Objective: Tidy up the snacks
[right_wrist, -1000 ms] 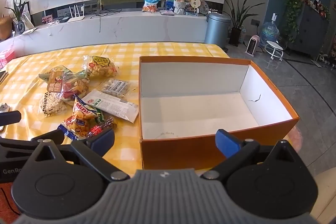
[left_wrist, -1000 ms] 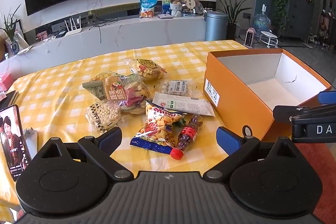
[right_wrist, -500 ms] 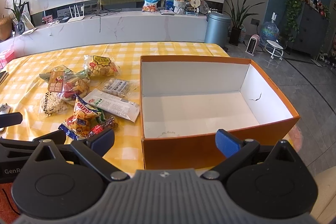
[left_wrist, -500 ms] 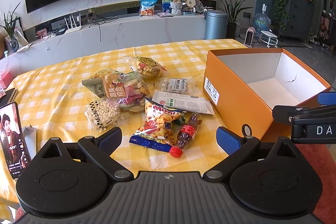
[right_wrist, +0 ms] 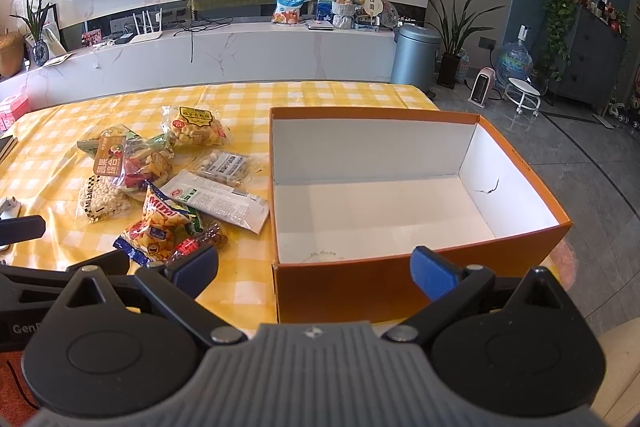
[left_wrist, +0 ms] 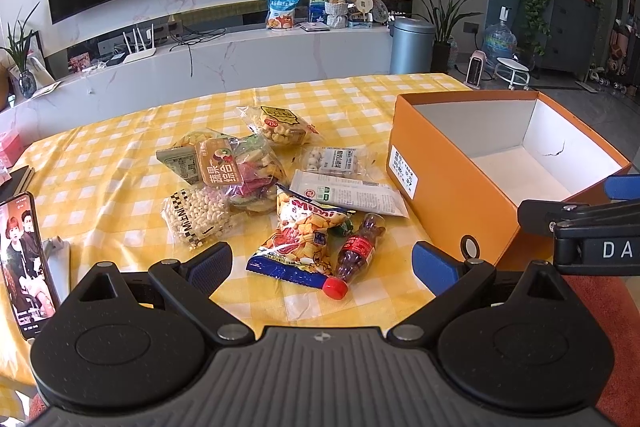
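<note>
Several snack bags lie in a pile on the yellow checked tablecloth (left_wrist: pixel 120 163): a Mimi bag (left_wrist: pixel 300 239), a small cola bottle (left_wrist: pixel 356 251), a white flat packet (left_wrist: pixel 348 193), a bean bag (left_wrist: pixel 196 217), a mixed fruit-crisp bag (left_wrist: pixel 236 167) and a yellow cracker bag (left_wrist: pixel 276 125). The pile also shows in the right wrist view (right_wrist: pixel 160 183). An open orange box (right_wrist: pixel 400 279), white inside and empty, stands right of the pile. My left gripper (left_wrist: pixel 322 263) is open and empty, just short of the Mimi bag. My right gripper (right_wrist: pixel 314 267) is open and empty at the box's near wall.
A phone (left_wrist: pixel 24 259) with a lit screen stands at the table's left edge beside a small white stand (left_wrist: pixel 58 259). The right gripper's body (left_wrist: pixel 588 231) shows at the right of the left wrist view. A TV console and plants stand behind the table.
Both views have shifted slightly: the snacks and the box sit a little higher and nearer the middle of the frame. Nothing on the table has moved. Both grippers stay open.
</note>
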`<state>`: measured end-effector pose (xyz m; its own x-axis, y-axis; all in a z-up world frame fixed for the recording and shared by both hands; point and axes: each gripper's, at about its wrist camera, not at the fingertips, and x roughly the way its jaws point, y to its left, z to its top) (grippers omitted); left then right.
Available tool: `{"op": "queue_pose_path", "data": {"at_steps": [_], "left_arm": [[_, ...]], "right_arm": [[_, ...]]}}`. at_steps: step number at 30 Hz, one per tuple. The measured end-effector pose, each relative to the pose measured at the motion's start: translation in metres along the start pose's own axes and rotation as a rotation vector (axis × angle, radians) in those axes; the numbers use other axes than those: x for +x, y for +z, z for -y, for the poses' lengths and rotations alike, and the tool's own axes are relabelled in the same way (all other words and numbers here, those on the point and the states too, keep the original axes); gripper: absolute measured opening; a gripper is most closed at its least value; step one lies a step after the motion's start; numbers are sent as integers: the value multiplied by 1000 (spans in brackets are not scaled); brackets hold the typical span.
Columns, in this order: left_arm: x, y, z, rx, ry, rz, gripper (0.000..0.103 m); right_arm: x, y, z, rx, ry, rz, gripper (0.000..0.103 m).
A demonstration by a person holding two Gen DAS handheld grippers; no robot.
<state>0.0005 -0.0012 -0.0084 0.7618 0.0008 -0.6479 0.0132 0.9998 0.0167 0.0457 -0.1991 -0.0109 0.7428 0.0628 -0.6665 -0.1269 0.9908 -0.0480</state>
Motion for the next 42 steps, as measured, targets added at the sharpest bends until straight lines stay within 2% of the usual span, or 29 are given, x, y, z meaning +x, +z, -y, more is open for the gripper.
{"op": "queue_pose_path", "data": {"at_steps": [42], "left_arm": [[0, -4, -2, -5, -3, -7, 103]], "right_arm": [[-2, -1, -2, 9, -1, 5, 100]]}}
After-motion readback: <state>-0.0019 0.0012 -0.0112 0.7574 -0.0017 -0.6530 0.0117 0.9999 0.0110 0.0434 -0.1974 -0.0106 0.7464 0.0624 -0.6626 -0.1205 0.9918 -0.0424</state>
